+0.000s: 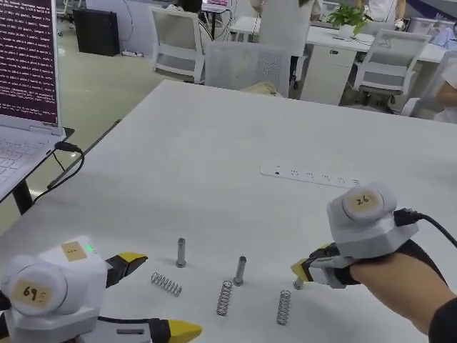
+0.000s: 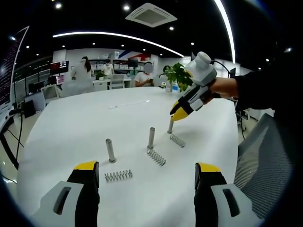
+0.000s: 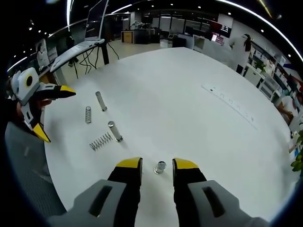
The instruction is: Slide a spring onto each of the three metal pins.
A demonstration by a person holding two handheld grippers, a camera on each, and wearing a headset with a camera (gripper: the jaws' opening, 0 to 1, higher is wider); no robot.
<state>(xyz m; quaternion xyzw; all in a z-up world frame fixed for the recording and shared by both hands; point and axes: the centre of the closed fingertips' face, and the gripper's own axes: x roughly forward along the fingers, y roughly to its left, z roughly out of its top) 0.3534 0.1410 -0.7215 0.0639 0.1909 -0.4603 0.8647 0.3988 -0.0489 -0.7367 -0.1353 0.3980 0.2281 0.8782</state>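
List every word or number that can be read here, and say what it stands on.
"26": on the round label of the right gripper.
"69": on the round label of the left gripper; any mark after it is unclear.
Too small to read: the yellow label on the left gripper.
Too small to read: the lines of text on the laptop screen.

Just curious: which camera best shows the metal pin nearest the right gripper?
Right gripper view: the short silver metal pin stands close between its jaws. Head view: the right gripper half hides it. Left gripper view: small, far off.
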